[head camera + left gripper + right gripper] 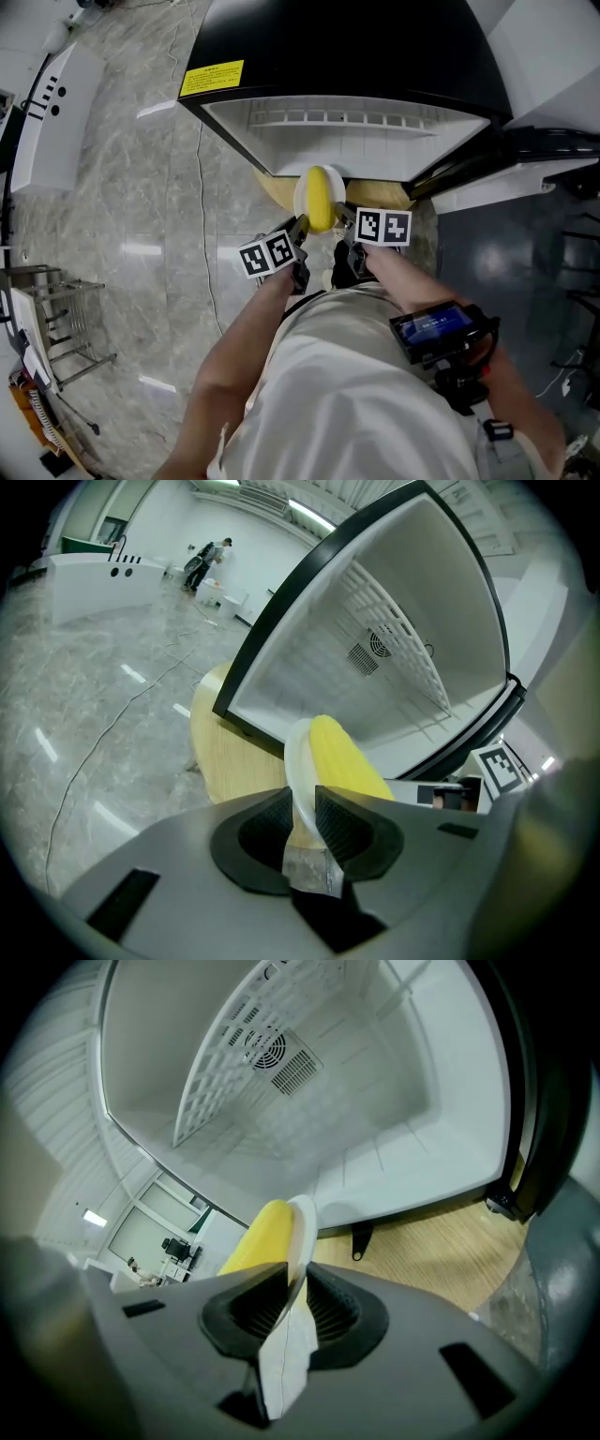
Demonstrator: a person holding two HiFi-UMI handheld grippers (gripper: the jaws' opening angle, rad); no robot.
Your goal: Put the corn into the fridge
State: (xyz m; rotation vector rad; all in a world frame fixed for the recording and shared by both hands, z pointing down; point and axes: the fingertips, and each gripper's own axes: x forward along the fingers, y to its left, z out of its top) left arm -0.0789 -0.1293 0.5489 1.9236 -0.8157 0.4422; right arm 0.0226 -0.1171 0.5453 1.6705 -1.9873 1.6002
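Gaping open just ahead of the person stood the fridge (347, 141), black outside and white within, its door (525, 159) swung out to the right. The left gripper (298, 234) and the right gripper (343, 230) each had their jaws closed narrowly on opposite edges of a white plate (302, 192). The corn (321, 199) lay on that plate, held in the air just before the fridge's opening. The left gripper view showed the plate's rim (298, 761) pinched between the ribbed pads, with the yellow cob (342, 761) beyond them. The right gripper view showed the same grip from the other side, rim (302, 1232) in the jaws and cob (262, 1237) to its left. Inside, a white wire shelf (394, 639) crossed the compartment and a round fan vent (267, 1049) sat on the back wall. The fridge rested on a pale wooden stand (278, 192), whose edge jutted out below the plate. A thin cable (200, 187) trailed across the marbled floor at left, near a white console (52, 112) and a metal rack (56, 319). A yellow label (212, 78) sat on the fridge's top front corner, its dark print too small to read. A small device with a glowing bluish screen (433, 328) was strapped to the right forearm, its display also illegible.
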